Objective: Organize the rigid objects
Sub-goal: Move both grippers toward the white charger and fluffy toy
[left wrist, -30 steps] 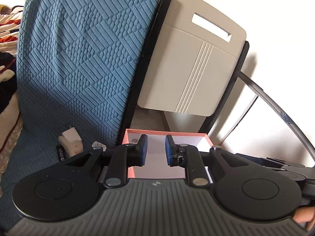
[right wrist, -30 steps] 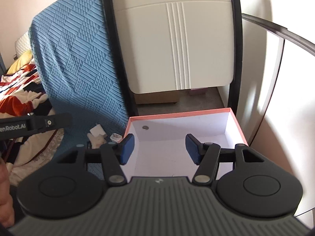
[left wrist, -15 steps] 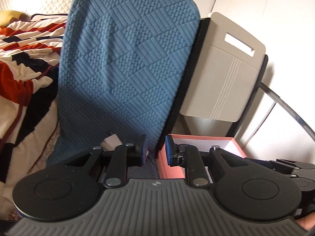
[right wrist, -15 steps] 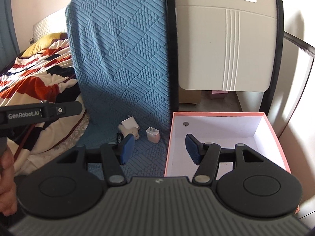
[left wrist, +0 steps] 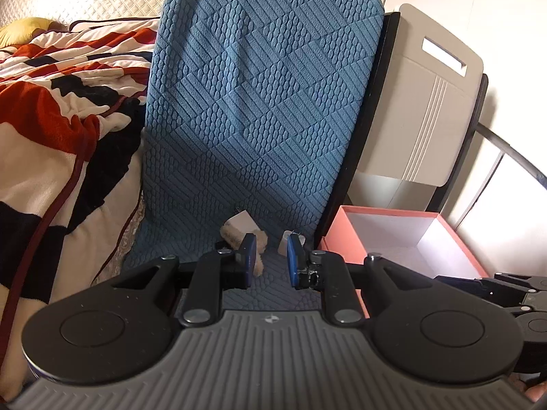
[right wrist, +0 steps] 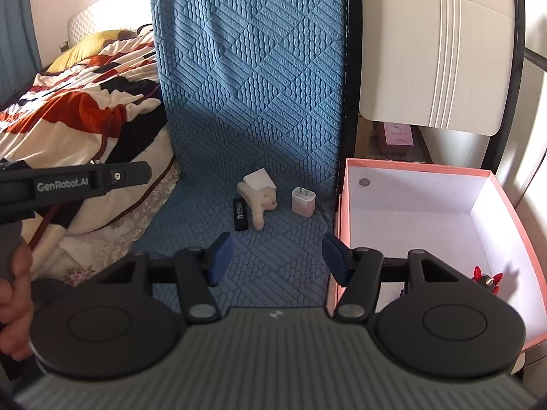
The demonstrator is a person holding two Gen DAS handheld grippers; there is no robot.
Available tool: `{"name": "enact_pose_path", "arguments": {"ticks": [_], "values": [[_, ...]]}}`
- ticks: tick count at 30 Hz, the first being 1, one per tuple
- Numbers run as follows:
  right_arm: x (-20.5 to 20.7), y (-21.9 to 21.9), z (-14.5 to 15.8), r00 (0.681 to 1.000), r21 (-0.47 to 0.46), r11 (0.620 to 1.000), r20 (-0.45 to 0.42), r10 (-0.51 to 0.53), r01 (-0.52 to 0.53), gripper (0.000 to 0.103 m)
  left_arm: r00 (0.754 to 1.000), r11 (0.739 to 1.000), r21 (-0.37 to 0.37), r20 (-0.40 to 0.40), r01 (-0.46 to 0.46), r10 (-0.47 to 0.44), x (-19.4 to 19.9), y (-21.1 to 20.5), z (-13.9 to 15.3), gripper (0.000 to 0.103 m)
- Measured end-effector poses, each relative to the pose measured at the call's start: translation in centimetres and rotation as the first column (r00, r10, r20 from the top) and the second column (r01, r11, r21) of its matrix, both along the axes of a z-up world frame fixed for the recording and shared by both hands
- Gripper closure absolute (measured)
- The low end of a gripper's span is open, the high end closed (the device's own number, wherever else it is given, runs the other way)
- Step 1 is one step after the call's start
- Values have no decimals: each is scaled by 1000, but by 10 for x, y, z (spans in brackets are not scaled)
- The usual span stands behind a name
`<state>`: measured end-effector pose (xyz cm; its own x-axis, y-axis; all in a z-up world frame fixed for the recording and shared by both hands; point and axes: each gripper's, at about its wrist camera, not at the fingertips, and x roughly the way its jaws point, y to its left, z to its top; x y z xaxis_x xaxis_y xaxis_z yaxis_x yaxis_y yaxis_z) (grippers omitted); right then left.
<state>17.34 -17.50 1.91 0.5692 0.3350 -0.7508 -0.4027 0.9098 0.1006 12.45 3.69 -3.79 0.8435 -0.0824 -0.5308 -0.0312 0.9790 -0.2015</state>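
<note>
On the blue textured seat lie a white charger, a pinkish plug adapter, a black USB stick and a small plush dog. A pink box with white inside stands to the right; it holds a coin-like disc and a small red toy. My right gripper is open and empty, above the seat short of these items. My left gripper is narrowly open and empty, just before the plush and the adapter. The box also shows in the left wrist view.
A striped red, black and white blanket lies on the bed to the left. A beige chair back rises behind the box. The blue seat back stands upright behind the items. A pink package sits on the floor beyond.
Both grippers have swung left, from over the pink box to over the blue seat. The small items have come into view ahead. Neither has taken hold of anything.
</note>
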Motion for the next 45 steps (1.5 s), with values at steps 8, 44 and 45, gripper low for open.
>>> {"name": "enact_pose_path", "arguments": {"ticks": [8, 44, 45], "values": [[-16, 13, -32, 999, -20, 1000, -42, -13, 12, 43, 999, 998, -50, -13, -32, 31, -7, 27, -32, 82], [-19, 25, -85, 999, -16, 1000, -33, -7, 6, 44, 998, 991, -135, -56, -11, 3, 22, 36, -89, 82], [-17, 26, -86, 1000, -7, 1000, -30, -3, 3, 44, 998, 991, -133, -65, -9, 1, 27, 36, -90, 82]]}}
